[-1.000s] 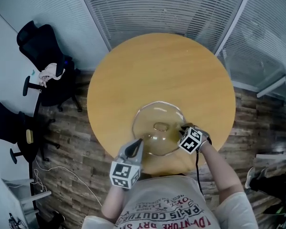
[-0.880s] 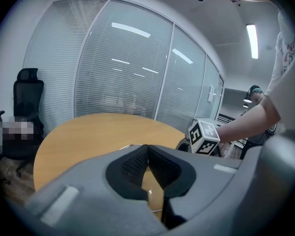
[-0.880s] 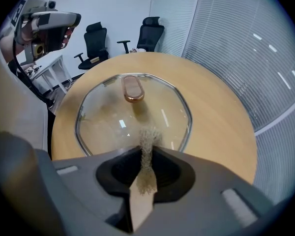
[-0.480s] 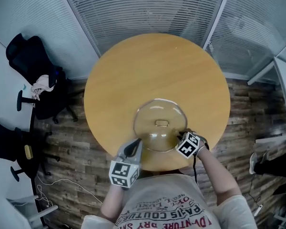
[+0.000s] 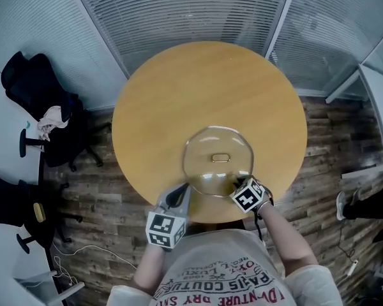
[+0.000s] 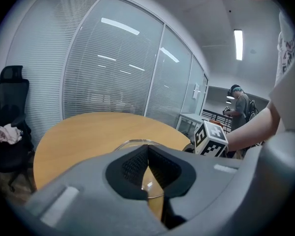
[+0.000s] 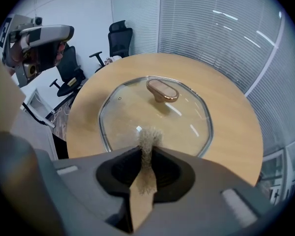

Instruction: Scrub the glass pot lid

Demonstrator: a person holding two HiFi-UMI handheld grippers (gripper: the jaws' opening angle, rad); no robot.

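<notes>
Glass pot lid [image 5: 204,167] lay dome up on the near half of the round wooden table [image 5: 179,88], its oval handle [image 7: 162,90] on top and its near rim close to the table edge in front of the person. Left gripper [image 6: 147,156] sat at the lid's near-left rim, jaws closed tip to tip, with the rim showing down in the throat between them; I judged it pinched on the lid's edge to steady it, though the contact itself was not plain. Right gripper [image 7: 147,151] was clamped on a tan, fuzzy scouring pad [image 7: 147,140], whose frayed tip pointed over the near part of the glass, just inside the rim. Against the pictures from a second before, the right gripper had slid round from the lid's right-hand rim toward its near-right edge, closer to the person's body and to the left gripper. The left gripper had kept its place on the rim, and the lid had not visibly turned or slid on the table. Read that as a scrubbing stroke under way along the near-right band. Whether the pad was pressing on the glass could not be told. Far half and the area round the handle probably remained to be covered.
</notes>
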